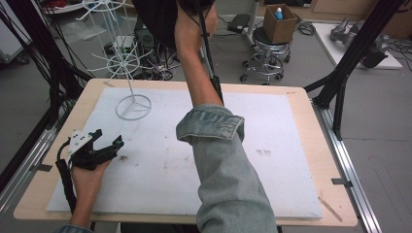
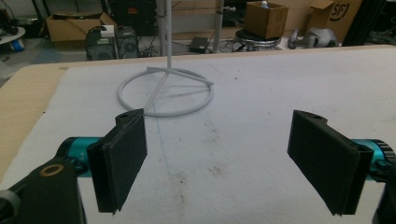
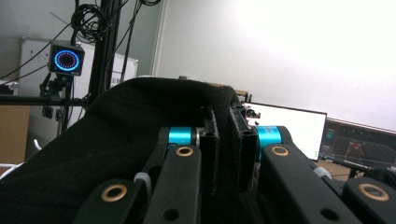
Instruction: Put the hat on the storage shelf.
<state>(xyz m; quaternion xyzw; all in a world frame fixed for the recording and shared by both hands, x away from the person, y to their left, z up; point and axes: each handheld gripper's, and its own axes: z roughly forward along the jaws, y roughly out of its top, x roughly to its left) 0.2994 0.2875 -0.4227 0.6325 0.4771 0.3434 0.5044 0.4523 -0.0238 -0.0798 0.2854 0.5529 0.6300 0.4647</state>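
My left gripper (image 1: pixel 110 137) rests low over the left side of the white mat (image 1: pixel 272 126), held in a hand; it is open with nothing between its pads (image 2: pixel 218 140). Ahead of it stands a white wire rack (image 1: pixel 112 51) on a ring base (image 2: pixel 166 91), apart from the jaws. The right forearm in a denim sleeve (image 1: pixel 214 126) reaches up to the top edge of the high view, where a black cloth (image 1: pixel 155 19) hangs. In the right gripper view my right gripper (image 3: pixel 224 123) is shut on a fold of that black cloth (image 3: pixel 116 140).
The wooden table (image 1: pixel 311 111) borders the mat. A stool carrying a cardboard box (image 1: pixel 279 22) stands behind the table. Black frame struts (image 1: pixel 350 58) rise at the right, cables at the left. Monitors (image 3: pixel 285 126) and a ring-lit camera (image 3: pixel 67 59) lie beyond the raised gripper.
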